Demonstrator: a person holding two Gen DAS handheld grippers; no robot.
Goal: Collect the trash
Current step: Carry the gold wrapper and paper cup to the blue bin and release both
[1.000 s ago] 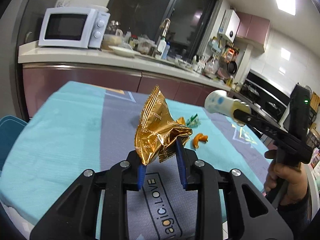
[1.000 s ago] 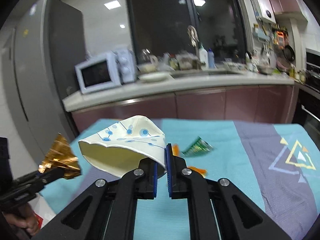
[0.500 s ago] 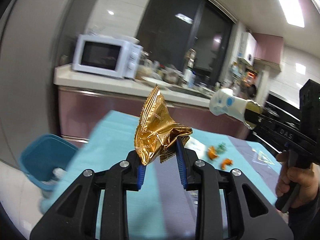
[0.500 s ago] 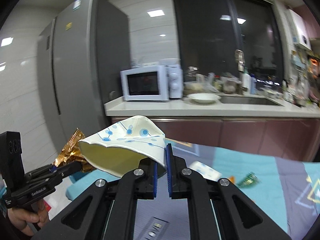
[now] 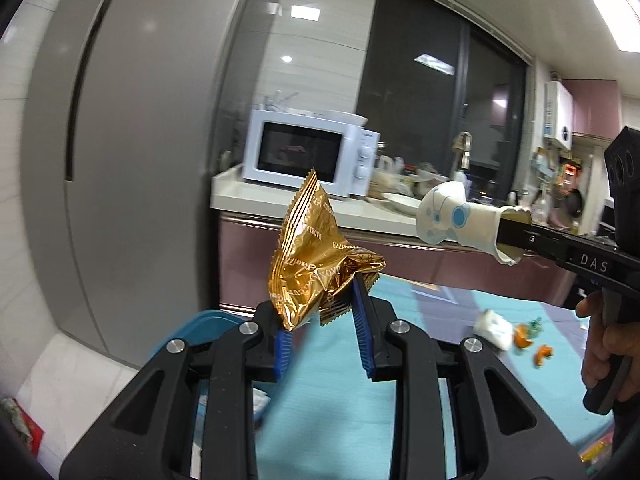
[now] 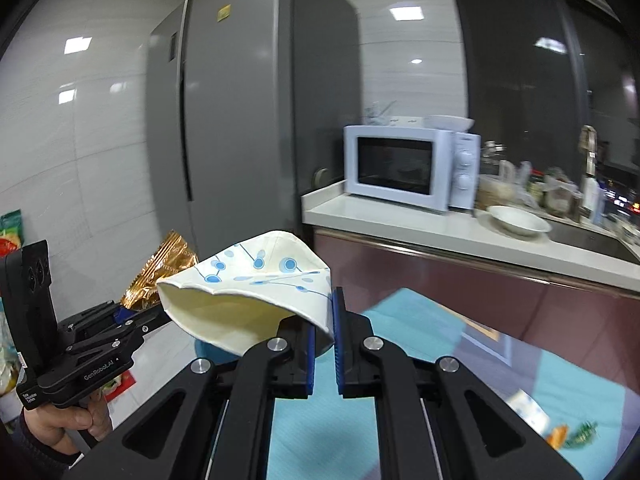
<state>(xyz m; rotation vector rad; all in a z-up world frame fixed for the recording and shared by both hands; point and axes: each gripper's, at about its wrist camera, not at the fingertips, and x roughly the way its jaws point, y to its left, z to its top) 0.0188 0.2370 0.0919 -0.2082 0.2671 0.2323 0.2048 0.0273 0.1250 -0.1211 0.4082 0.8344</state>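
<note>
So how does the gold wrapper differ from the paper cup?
The gold wrapper is shiny crinkled foil; the paper cup is matte white with blue dots. The left gripper pinches the wrapper, the right gripper the squashed cup's wall. Both are held off the table.

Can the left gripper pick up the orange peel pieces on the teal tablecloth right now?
Probably not. The left gripper is shut on the crumpled gold foil wrapper, so its fingers are occupied, and the orange peel pieces lie well off to its right on the teal tablecloth.
</note>
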